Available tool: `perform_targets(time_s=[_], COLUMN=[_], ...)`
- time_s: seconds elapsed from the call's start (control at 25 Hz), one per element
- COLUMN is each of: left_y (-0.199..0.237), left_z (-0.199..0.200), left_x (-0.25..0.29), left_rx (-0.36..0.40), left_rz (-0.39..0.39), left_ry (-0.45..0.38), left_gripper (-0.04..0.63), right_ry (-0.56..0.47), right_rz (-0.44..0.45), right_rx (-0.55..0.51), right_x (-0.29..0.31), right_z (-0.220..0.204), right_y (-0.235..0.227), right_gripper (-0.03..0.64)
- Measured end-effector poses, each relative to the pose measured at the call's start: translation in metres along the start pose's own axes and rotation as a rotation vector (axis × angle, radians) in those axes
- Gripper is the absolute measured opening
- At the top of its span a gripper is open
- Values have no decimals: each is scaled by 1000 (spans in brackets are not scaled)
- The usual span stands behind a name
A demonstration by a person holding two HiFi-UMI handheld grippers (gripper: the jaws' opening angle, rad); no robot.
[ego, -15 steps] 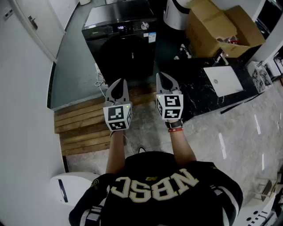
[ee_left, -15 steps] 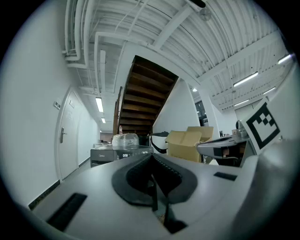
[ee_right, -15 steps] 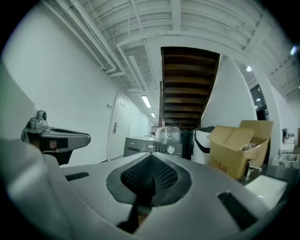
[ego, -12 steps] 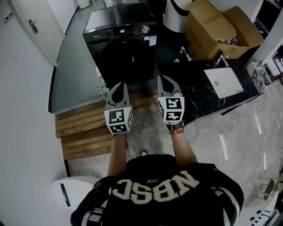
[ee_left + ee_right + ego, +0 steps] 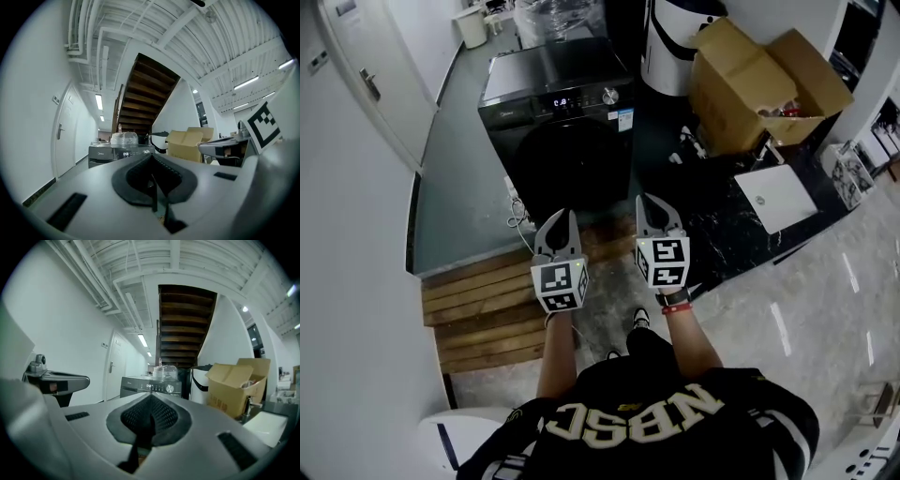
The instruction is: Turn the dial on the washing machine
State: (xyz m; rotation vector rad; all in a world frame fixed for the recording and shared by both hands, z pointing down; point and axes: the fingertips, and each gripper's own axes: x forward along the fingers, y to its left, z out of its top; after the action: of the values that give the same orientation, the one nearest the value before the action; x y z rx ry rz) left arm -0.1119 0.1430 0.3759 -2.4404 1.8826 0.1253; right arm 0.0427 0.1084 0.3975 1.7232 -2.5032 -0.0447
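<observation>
Sitting at the right end of the control strip, the dial (image 5: 609,95) showed as a small silver knob on the front of the black washing machine (image 5: 567,150), beside the lit display (image 5: 562,101) and well apart from both claws. It looked like a rigid round metal knob fixed to its panel. It would likely not lift or give but only rotate about its own axis, probably in light clicks. Its smooth rim could prove slippery, and a grip across the rim from opposite sides, square to the panel, seemed the sound place to take hold. The machine itself, heavy and low, was unlikely to shift under such a twist.

A clear plastic-wrapped bundle (image 5: 551,17) rested on its lid, and white cables (image 5: 514,202) trailed at its lower left corner. A step of wooden boards (image 5: 478,300) lay between the machine and the person (image 5: 656,422), whose left claw (image 5: 558,217) and right claw (image 5: 646,202) were held side by side above it, both pointing at the machine.

Each claw was clenched with nothing in it. The left gripper view showed the ribbed pads (image 5: 136,176) pressed together along one seam. The right gripper view showed the same, with the dial visible just above the tips. Either claw would have to spread before it could straddle the knob. An open cardboard box (image 5: 764,80) stood to the right, a white door (image 5: 366,66) to the left.
</observation>
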Motion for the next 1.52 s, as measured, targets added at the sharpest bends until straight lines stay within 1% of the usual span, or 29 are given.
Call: perform_targets(time_s=[0.24, 0.6, 0.76, 0.96, 1.16, 1.32, 1.52], left_y=[8, 30, 33, 36, 36, 43, 54], left_z=[-4, 3, 1, -9, -23, -30, -41], left_x=[51, 168, 215, 267, 301, 318, 337], left_rx=[16, 39, 36, 30, 29, 27, 15], left_rz=[1, 45, 60, 81, 100, 118, 125], left_ry=[-16, -39, -30, -16, 17, 43, 69], left_gripper=[14, 14, 14, 14, 14, 14, 14], right_ry=[-20, -47, -46, -29, -17, 3, 24], right_rz=[12, 70, 88, 129, 155, 184, 192], right_rx=[13, -3, 13, 16, 28, 31, 28], right_x=[52, 172, 214, 259, 293, 316, 340], right_z=[0, 22, 25, 18, 12, 6, -1], right_y=[-20, -64, -88, -107, -124, -123, -126], right_gripper=[2, 2, 2, -2, -3, -3, -3])
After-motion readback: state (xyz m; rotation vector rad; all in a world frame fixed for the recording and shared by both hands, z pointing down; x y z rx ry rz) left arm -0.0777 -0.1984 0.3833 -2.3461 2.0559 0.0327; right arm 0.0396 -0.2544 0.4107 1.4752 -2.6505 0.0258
